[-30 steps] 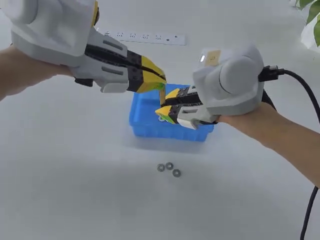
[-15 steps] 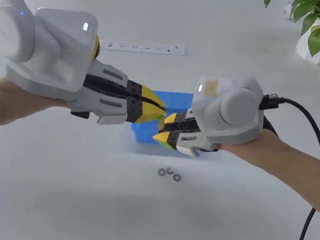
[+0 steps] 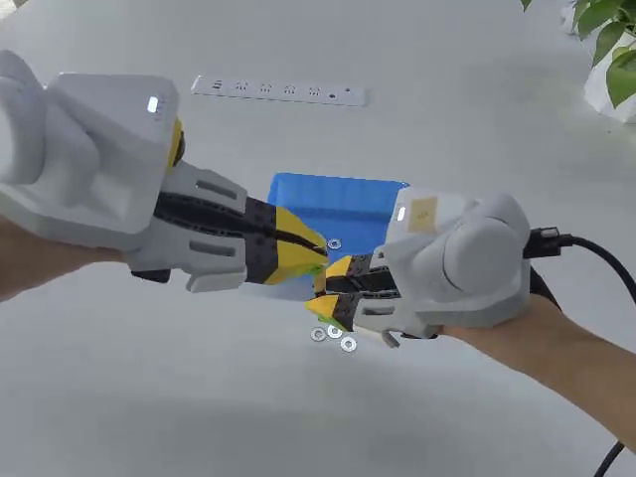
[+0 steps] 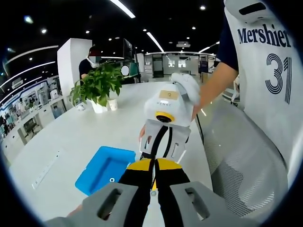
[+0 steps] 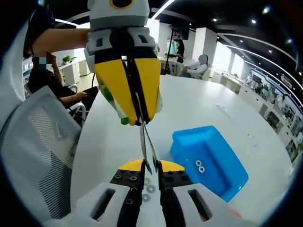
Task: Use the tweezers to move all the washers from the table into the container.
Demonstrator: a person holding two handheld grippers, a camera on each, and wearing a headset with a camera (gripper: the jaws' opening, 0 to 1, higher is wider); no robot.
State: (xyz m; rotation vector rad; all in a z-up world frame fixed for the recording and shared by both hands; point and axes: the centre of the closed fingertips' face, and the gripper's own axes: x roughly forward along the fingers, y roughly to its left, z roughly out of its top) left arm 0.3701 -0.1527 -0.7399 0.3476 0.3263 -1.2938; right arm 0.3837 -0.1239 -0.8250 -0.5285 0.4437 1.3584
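Observation:
Thin metal tweezers [image 5: 144,137] run from my left gripper [image 5: 128,90] down into my right gripper [image 5: 150,166]; both are shut on them. In the head view the left gripper [image 3: 314,248] and right gripper [image 3: 328,304] meet tip to tip at the near edge of the blue container [image 3: 343,199]. Three washers [image 3: 333,336] lie on the table just below the right gripper's tips, with the tweezer tips right above them [image 5: 148,189]. Two washers [image 5: 200,166] lie inside the container [image 5: 210,158]. From the left gripper [image 4: 154,166] I see the right gripper [image 4: 165,118] facing it.
A white power strip [image 3: 278,91] lies at the far side of the table. A potted plant [image 3: 608,50] stands at the far right. A black cable [image 3: 586,248] trails from the right gripper. A mesh chair [image 5: 33,146] stands beside the table.
Both grippers, still holding the tweezers, have come from above the container toward me and down to the three washers on the table. The head camera has shifted too.

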